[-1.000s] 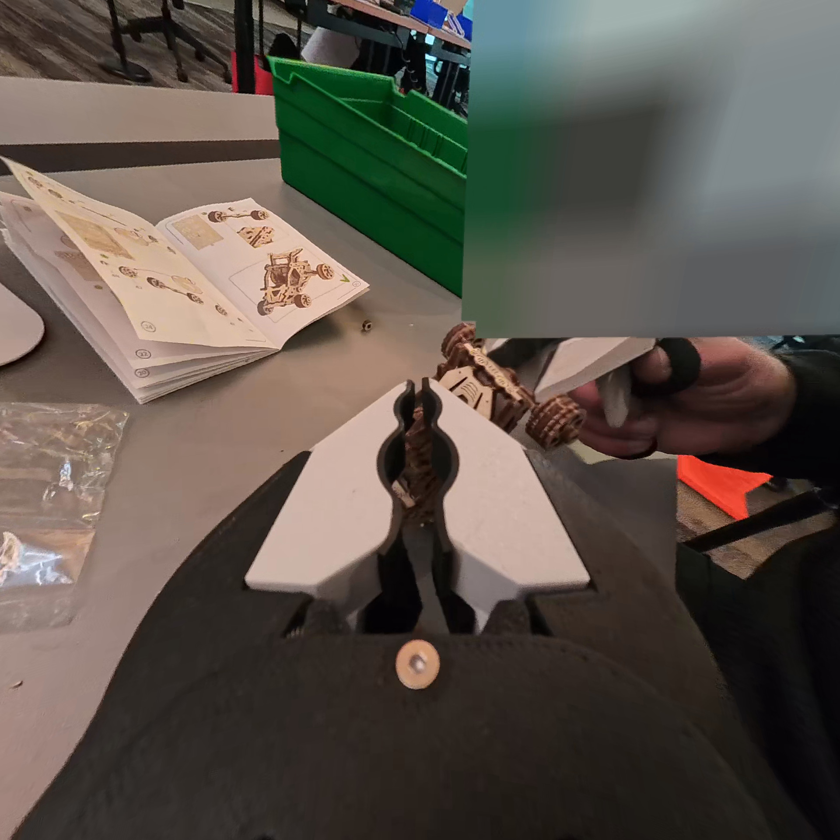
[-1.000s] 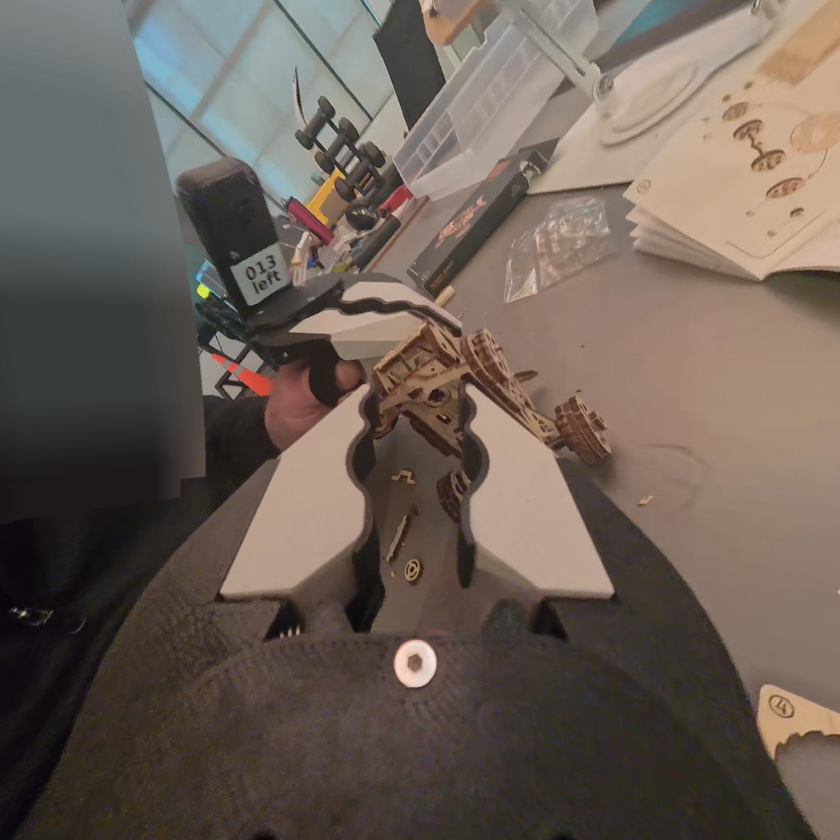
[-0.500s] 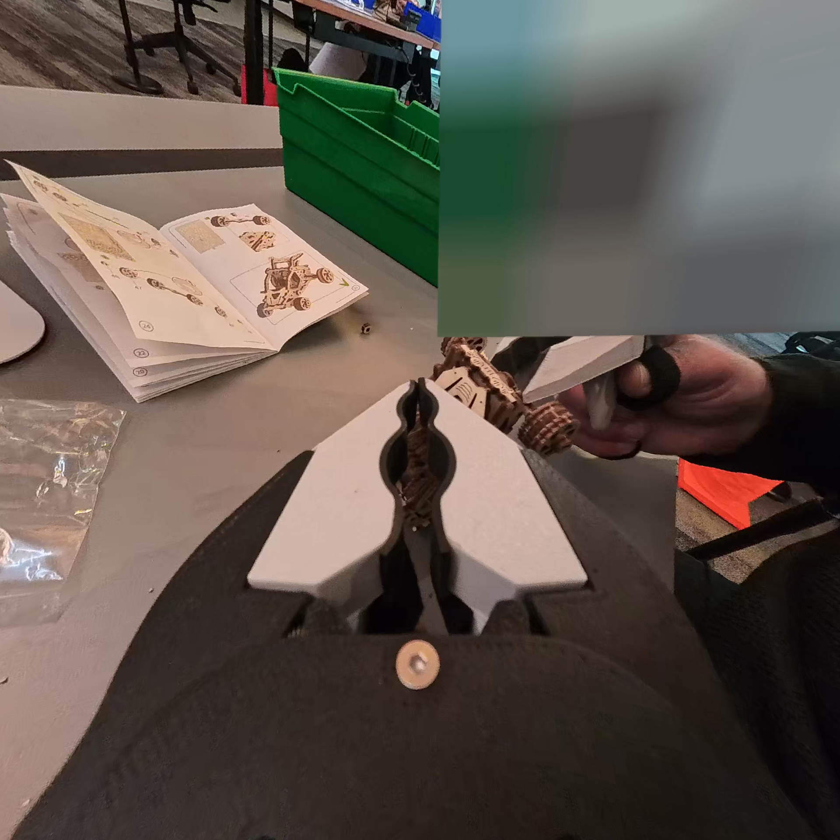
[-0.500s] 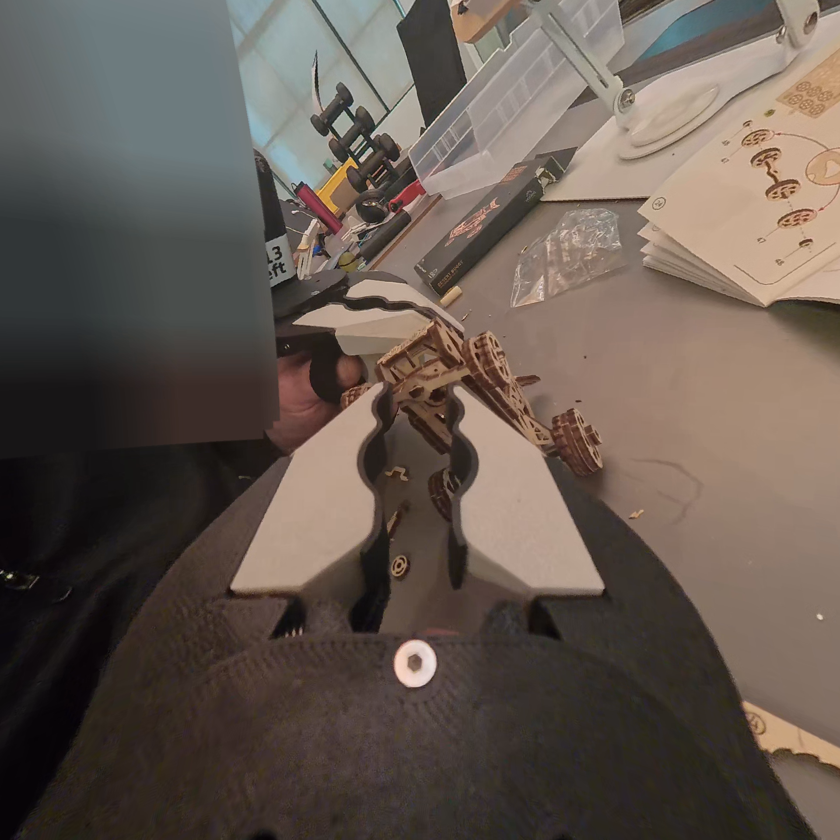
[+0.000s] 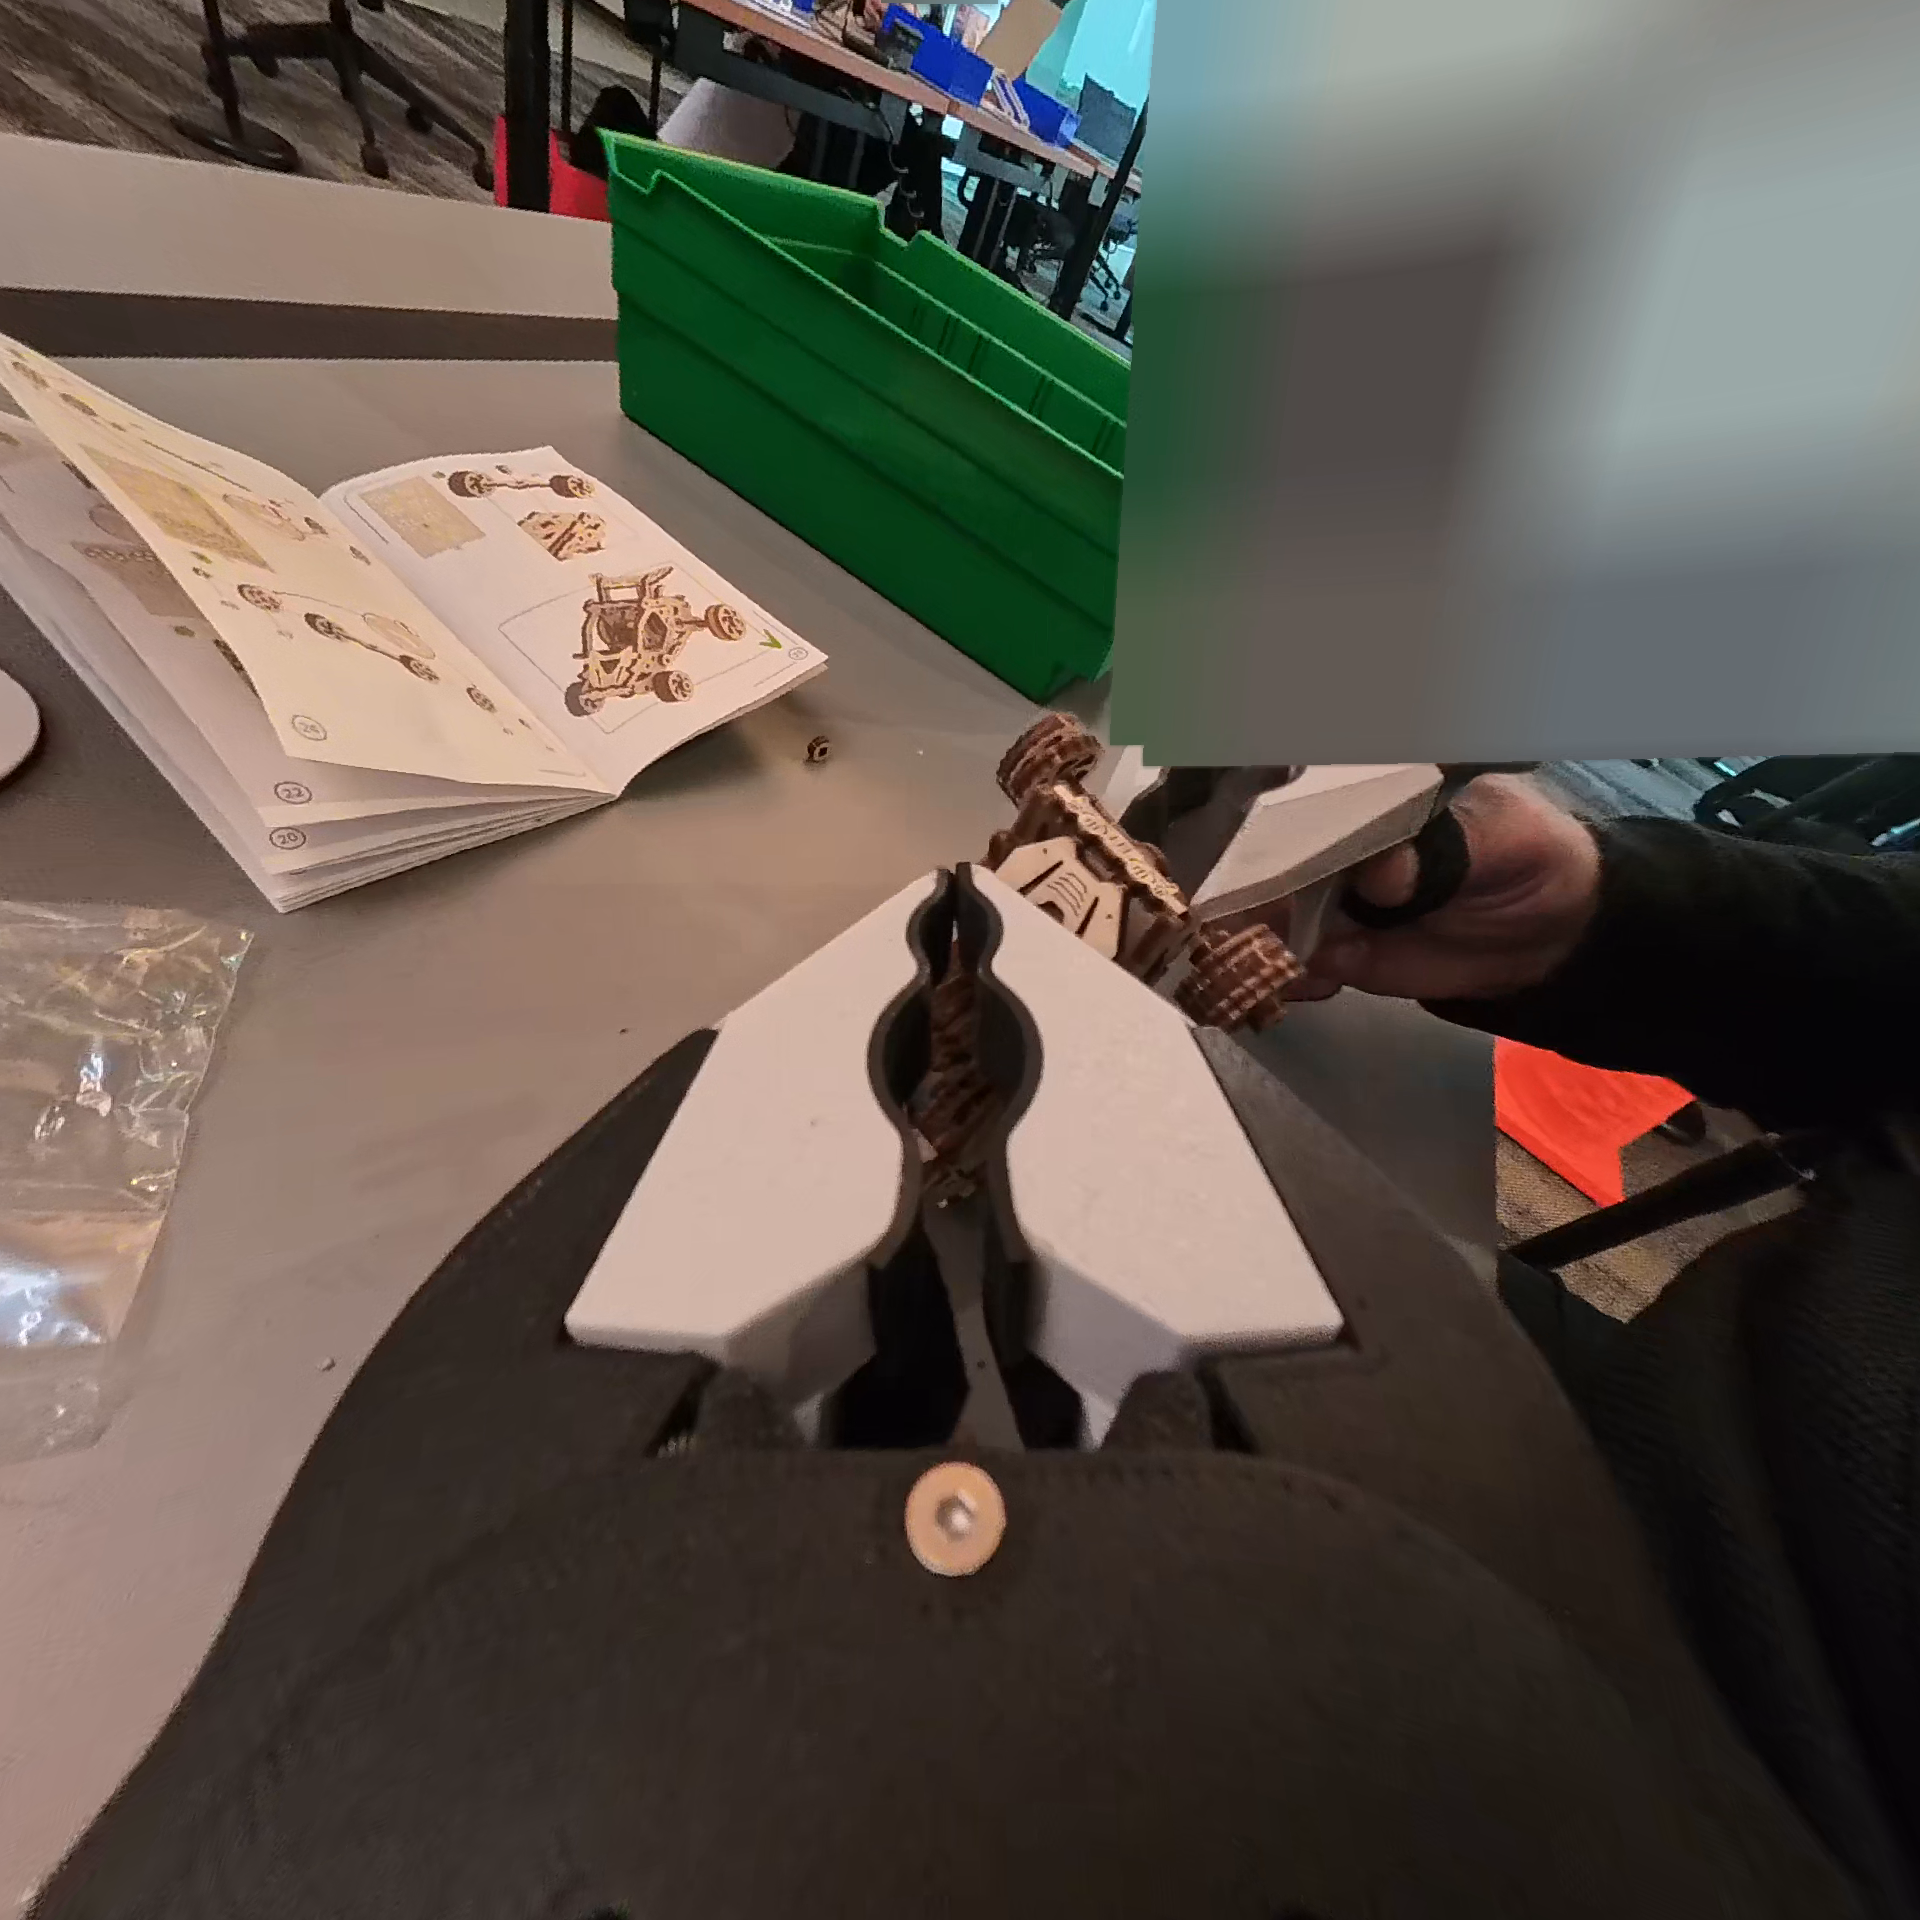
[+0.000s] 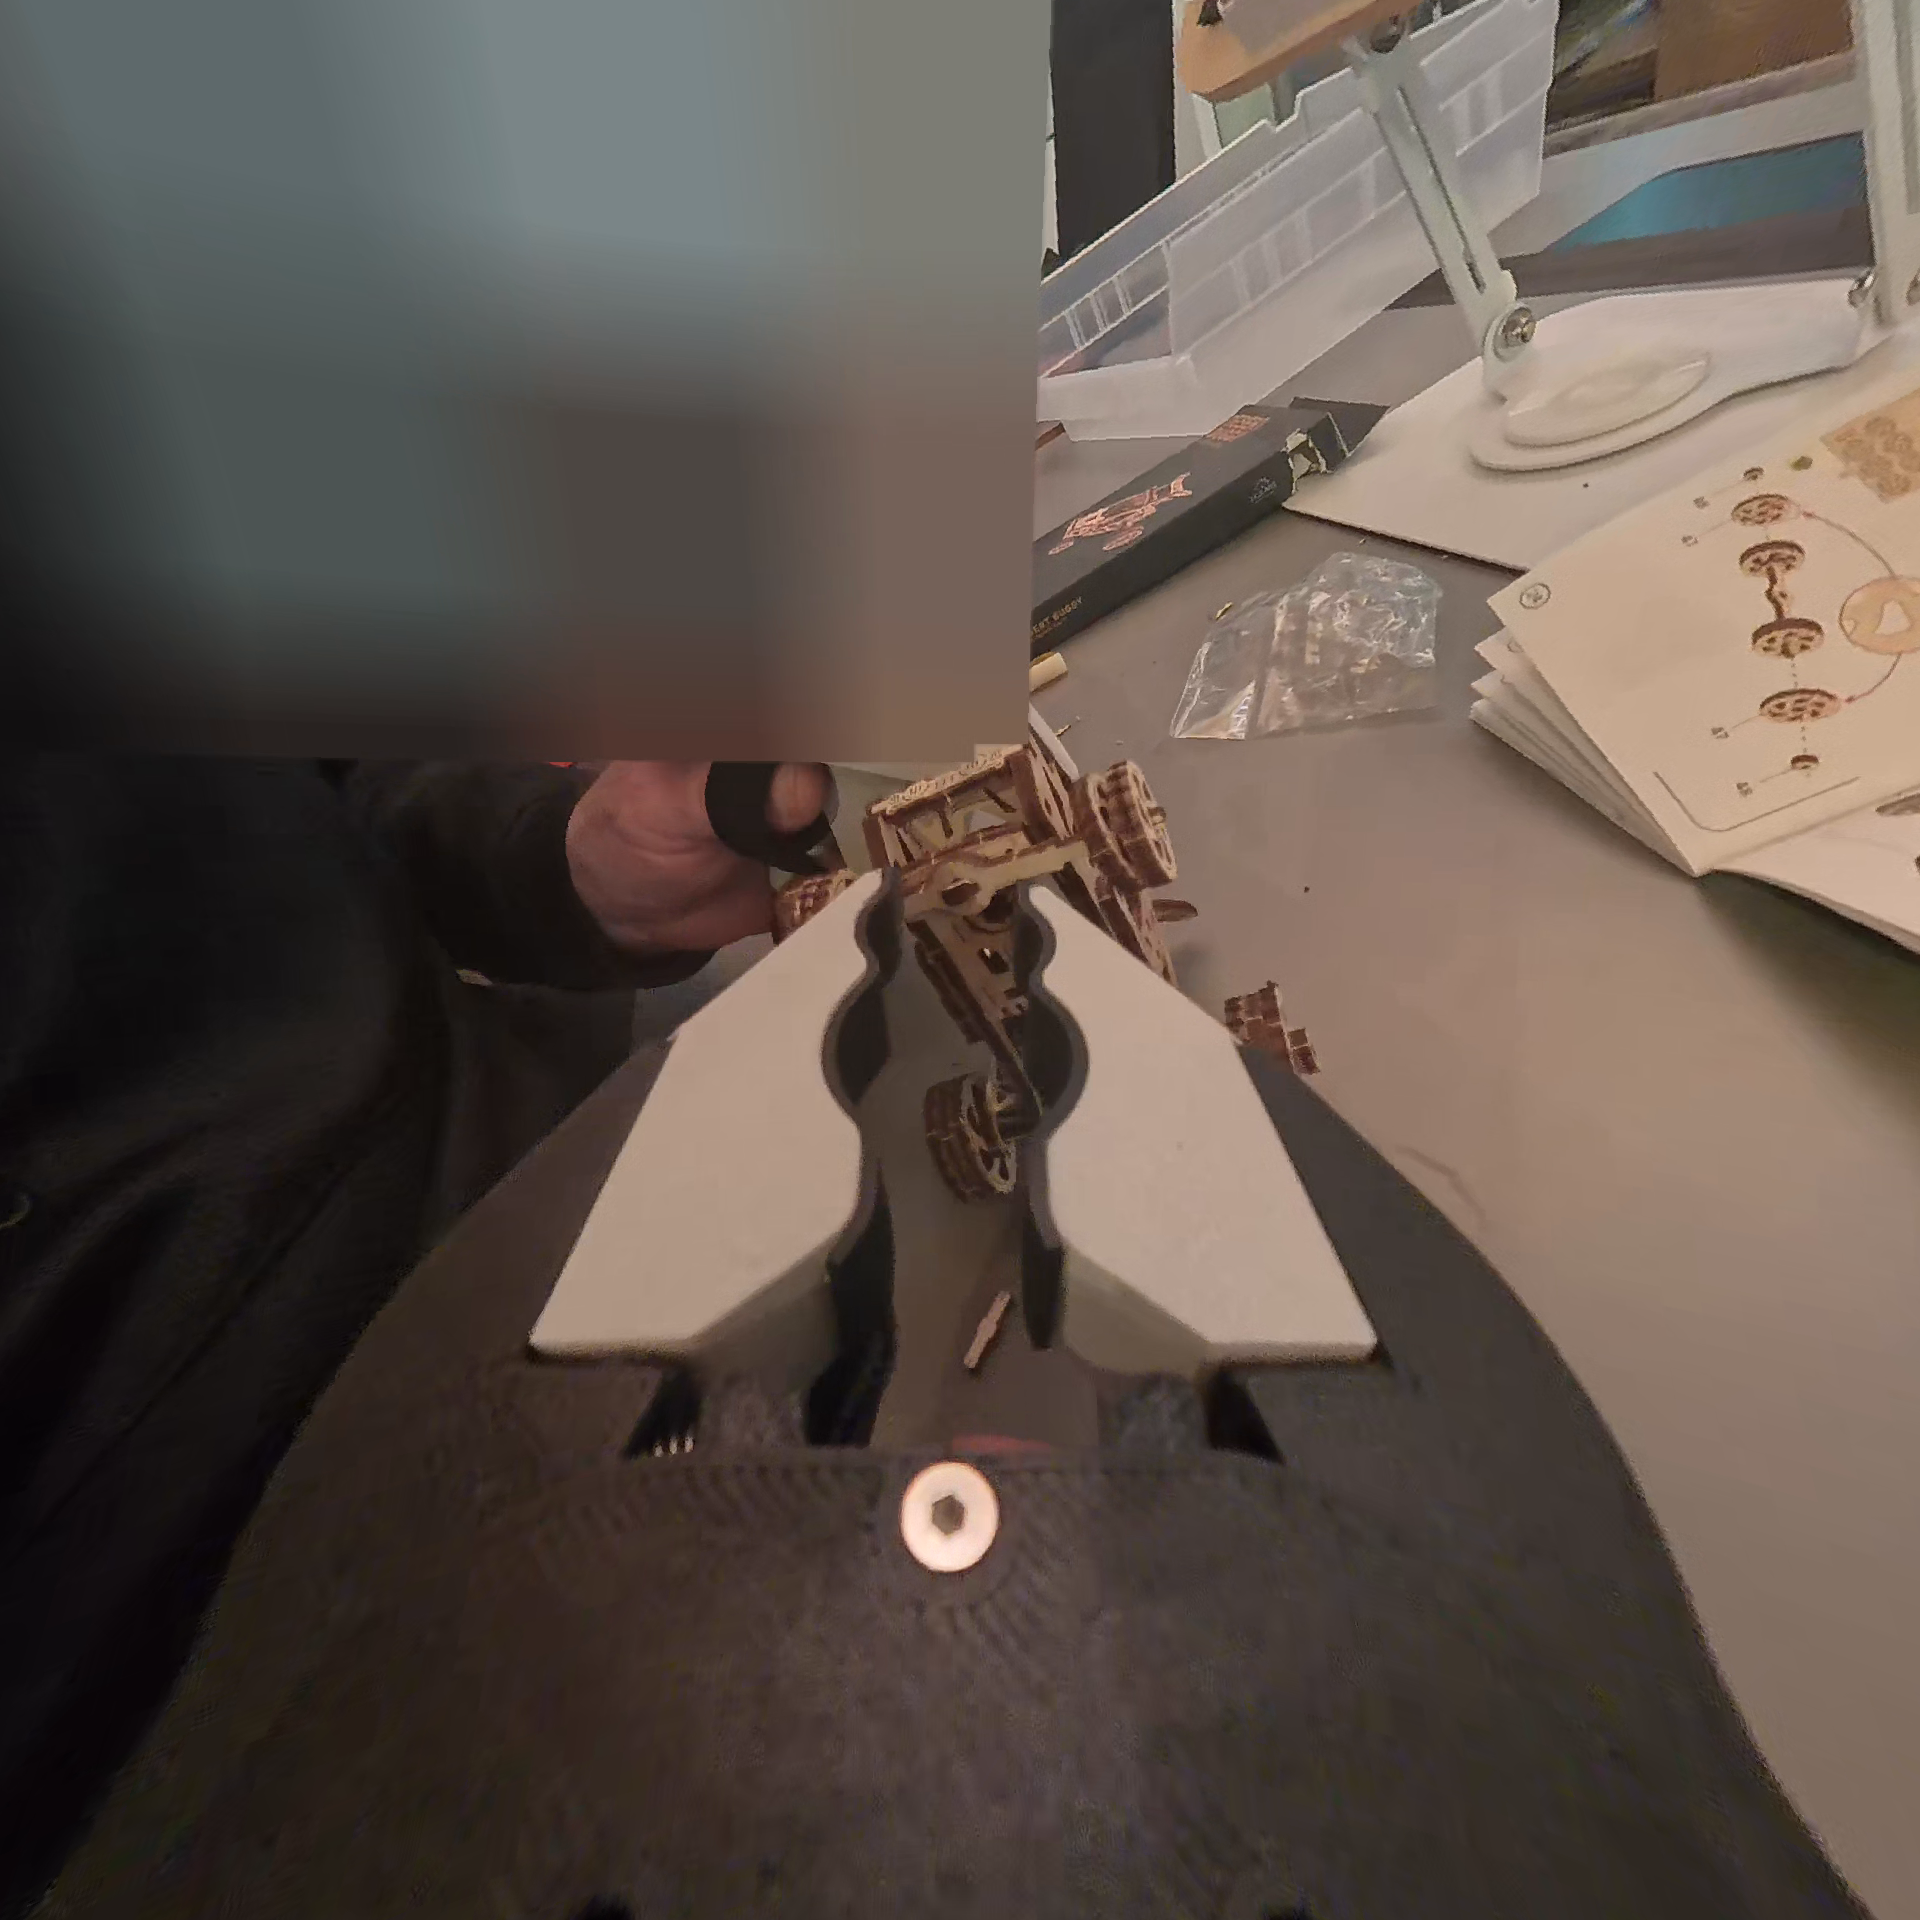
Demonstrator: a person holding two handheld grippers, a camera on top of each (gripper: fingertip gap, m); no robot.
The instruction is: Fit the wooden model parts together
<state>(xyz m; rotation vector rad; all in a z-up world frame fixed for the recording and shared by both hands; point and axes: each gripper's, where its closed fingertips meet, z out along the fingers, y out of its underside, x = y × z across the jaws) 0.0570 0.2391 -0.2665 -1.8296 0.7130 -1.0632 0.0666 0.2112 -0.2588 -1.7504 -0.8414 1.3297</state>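
The wooden model buggy is held between both grippers above the grey table. My left gripper is shut on one of its dark wheels, which sits between the jaws. In the right wrist view my right gripper is closed on the model's pale frame; another wheel hangs between its fingers. The right gripper also shows in the left wrist view, held by a hand.
A green bin, an open instruction booklet, a plastic bag of parts and a small wooden ring are on the table. A black box, a white stand and a loose wooden piece lie beyond. The tips of both grippers are at nearly the same place.
The right gripper's jaws have narrowed onto the model frame and the right view has swung round. The left gripper keeps its hold on the wheel; the model has shifted slightly.
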